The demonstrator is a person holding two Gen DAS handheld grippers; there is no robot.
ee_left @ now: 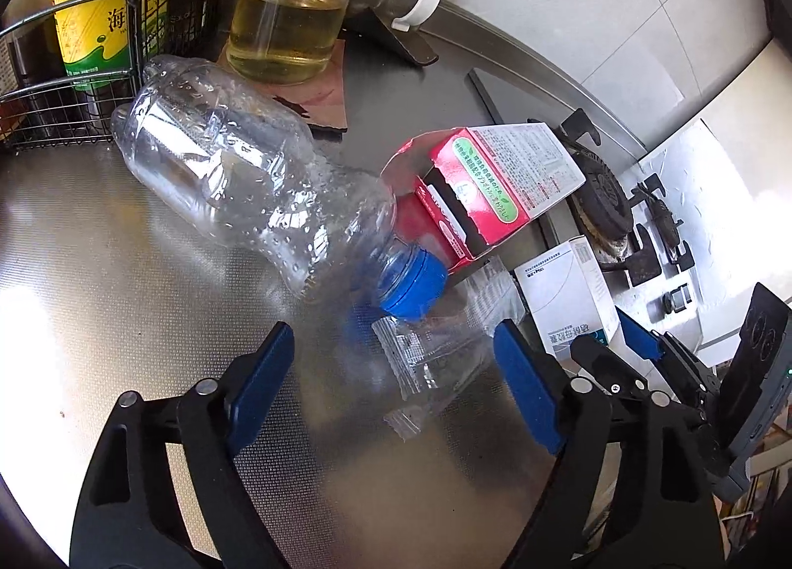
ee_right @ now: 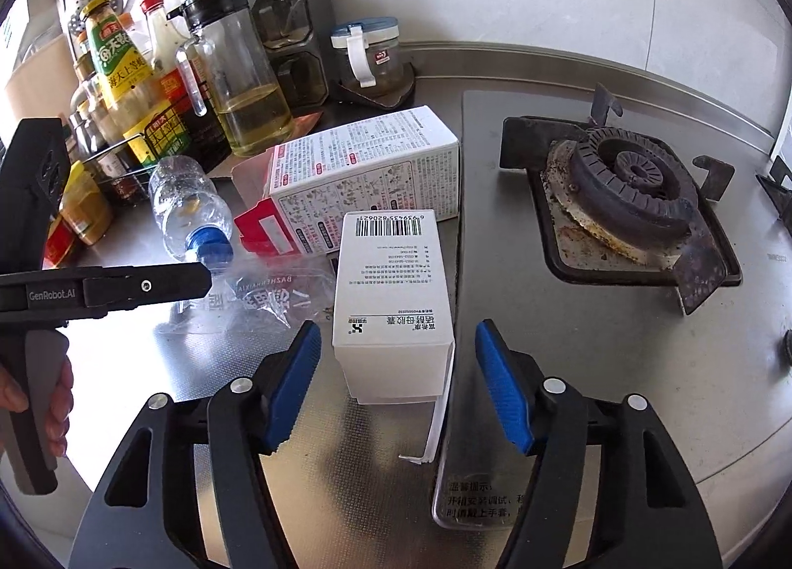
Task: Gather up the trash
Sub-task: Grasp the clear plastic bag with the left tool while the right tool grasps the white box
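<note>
The small white cardboard box (ee_right: 393, 302) with a barcode on its top lies on the brushed steel counter (ee_right: 128, 356), right along the edge of the hob plate, and its near end sits between the blue pads of my right claw (ee_right: 393, 371). The jaws stand partly open with a gap on each side, so I have hold of nothing yet; I judge I line up this way to pinch the box across its narrow width.

Just left of it lies a crumpled clear plastic bag (ee_left: 435, 346) with printing on it, flat on the counter. My left claw (ee_left: 396, 371) straddles it, jaws wide and pads not touching it (a thin film like this probably needs the tips pressed low before closing). The bag's far edge runs under the blue cap of a clear empty plastic bottle (ee_left: 257, 178) lying on its side, neck toward me.

A red-and-white carton (ee_left: 475, 188) with an opened flap lies beside the bottle's neck and touches it, so the four pieces of trash crowd together, which may be why I work with both hands at once.

Behind stand a glass oil dispenser (ee_left: 287, 24) and a black wire rack (ee_left: 74, 89) of sauce bottles; the gas burner (ee_right: 628, 183) lies to the right, well apart from the box.
</note>
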